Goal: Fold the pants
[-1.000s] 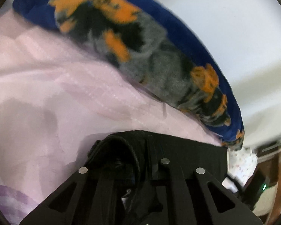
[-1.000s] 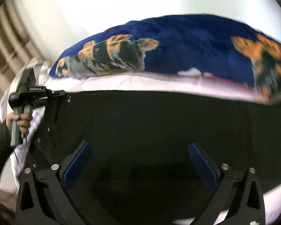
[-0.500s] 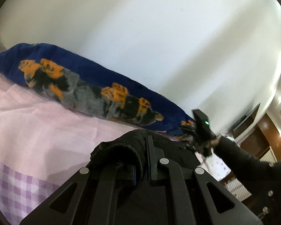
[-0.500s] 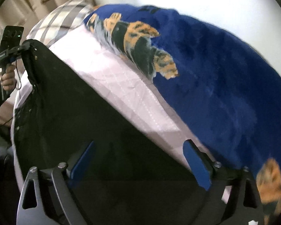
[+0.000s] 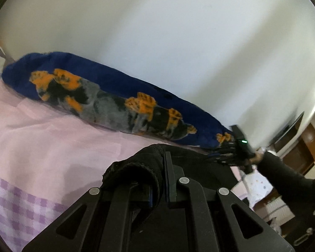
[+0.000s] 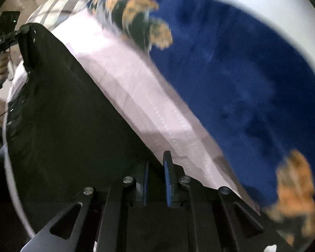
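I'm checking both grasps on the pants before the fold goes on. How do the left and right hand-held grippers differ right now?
The left hand-held gripper has a bunched, rolled edge of the black pants wrapped over one finger; the right hand-held gripper pinches a flat edge. The left's view is sharp, while the right's is motion-blurred. Both are shut on the pants, above the pink bedsheet.

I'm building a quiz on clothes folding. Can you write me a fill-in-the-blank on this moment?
1. The pants are ____ in color.
2. The left gripper is shut on the ____.
3. The bedsheet under the pants is ____.
4. The blue blanket has ____ paw prints.

Missing words: black; pants; pink; orange
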{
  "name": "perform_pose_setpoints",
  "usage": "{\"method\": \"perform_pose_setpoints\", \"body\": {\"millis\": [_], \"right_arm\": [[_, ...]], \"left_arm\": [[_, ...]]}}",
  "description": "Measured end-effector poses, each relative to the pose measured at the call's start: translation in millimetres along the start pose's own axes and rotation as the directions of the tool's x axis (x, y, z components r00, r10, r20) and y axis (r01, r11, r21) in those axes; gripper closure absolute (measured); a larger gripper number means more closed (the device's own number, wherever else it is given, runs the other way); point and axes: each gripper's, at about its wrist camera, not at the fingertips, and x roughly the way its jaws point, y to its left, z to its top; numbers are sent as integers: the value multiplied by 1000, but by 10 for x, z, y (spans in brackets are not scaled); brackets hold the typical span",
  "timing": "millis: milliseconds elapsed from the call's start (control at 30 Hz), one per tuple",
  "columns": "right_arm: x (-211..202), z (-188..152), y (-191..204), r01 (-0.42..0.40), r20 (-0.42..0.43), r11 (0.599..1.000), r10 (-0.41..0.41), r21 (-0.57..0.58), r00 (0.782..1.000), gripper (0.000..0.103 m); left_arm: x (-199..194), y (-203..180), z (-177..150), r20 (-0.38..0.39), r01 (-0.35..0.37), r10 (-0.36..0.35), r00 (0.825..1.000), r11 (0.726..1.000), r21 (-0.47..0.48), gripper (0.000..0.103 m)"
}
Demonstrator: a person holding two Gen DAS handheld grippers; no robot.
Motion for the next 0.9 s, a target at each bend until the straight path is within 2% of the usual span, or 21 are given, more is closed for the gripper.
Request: {"method": "perform_pose_setpoints", "body": {"millis": [133, 333, 433, 533, 633, 733, 800, 900], "right_arm": [[-504, -268, 387, 174, 102, 983, -178, 52, 979, 93], [-1092, -977, 1124, 271, 158, 944, -302, 190, 940, 94], [-1144, -1326, 1482, 246, 167, 931, -297, 270, 940, 95], [-1077, -1681, 1762, 206, 155, 924, -266, 321, 952, 95], [-852, -1864, 1943, 167, 135, 916, -229, 365, 964, 95], [-684, -2029, 2072, 178, 98, 911, -229, 373, 968, 95], [-576, -2111, 2136, 189, 79, 906, -236, 380, 969, 95], [-475, -2165, 2163, 200, 71, 891, -249, 408, 966, 93]], "left_arm": [[-191, -191, -56, -8, -3, 3, 1000, 997, 72, 95], [-623, -551, -456, -65, 32, -22, 998, 989, 145, 95], [-837, -641, -785, -115, 16, 2, 993, 988, 154, 94], [-913, -619, -1123, -163, 14, 3, 987, 994, 107, 93], [-927, -554, -1515, -236, -35, 58, 970, 994, 102, 92], [-903, -464, -1839, -301, -64, 86, 950, 994, 85, 91], [-858, -437, -1994, -336, -100, 131, 933, 989, 108, 90], [-851, -453, -2127, -353, -148, 185, 917, 981, 130, 85]]}}
